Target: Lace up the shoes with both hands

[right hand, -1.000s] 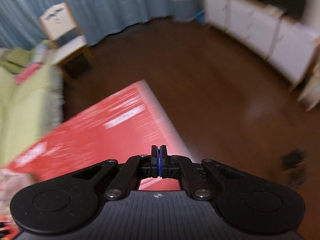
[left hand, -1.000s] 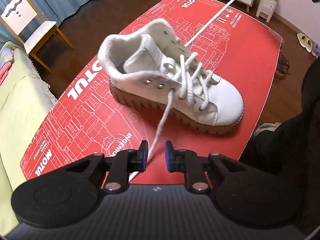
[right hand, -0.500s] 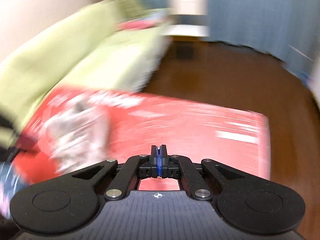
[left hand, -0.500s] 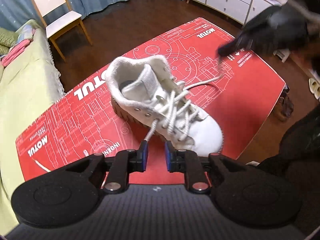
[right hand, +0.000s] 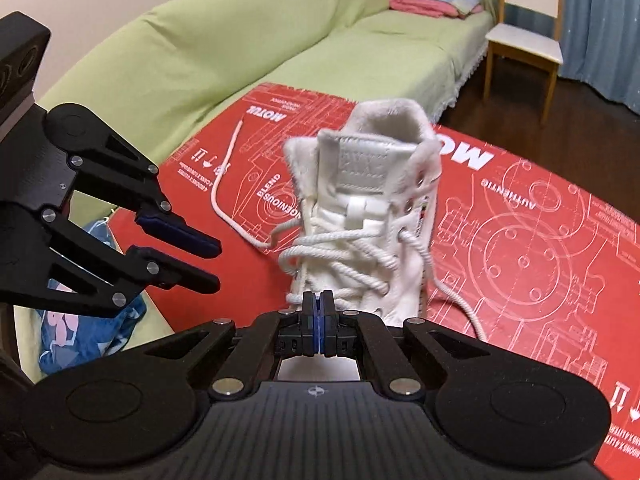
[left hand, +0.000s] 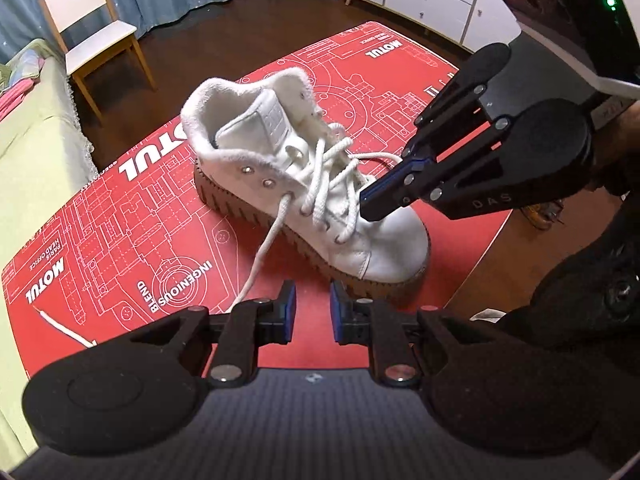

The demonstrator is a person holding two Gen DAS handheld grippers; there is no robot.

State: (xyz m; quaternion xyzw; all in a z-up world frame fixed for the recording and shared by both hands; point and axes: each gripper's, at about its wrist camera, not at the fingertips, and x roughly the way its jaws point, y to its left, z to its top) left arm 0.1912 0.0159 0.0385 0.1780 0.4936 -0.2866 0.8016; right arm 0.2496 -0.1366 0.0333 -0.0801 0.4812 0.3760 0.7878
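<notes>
A white high-top shoe (left hand: 304, 188) stands upright near the middle of a red printed mat (left hand: 120, 216) that covers the table, its toe toward the table's near edge in the left wrist view and its open collar toward the far edge. The upper looks like smooth leather, the collar and tongue are lined with pale fleece, metal eyelets dot the side, and the thick brown sole is ribbed along its rim. Round, woven white laces (left hand: 332, 184) cross loosely over the tongue in slack loops. One free lace end (left hand: 256, 256) leaves a side eyelet, trails across the mat toward the near left corner and passes under the left gripper (left hand: 311, 312), whose blue-padded fingers stand apart with only bare mat between them; it grasps nothing. The other lace end (right hand: 452, 292) lies curved on the mat on the shoe's opposite side. The right gripper (left hand: 370, 208) hangs tilted just above the toe-side lacing; its jaws are almost together and beginning to part, and nothing shows between the pads. The mat is flat and matte, with white line drawings, and is bare on all sides of the shoe. A green-covered sofa (right hand: 240, 44) runs along one long edge of the table, dark wood floor along the others.
</notes>
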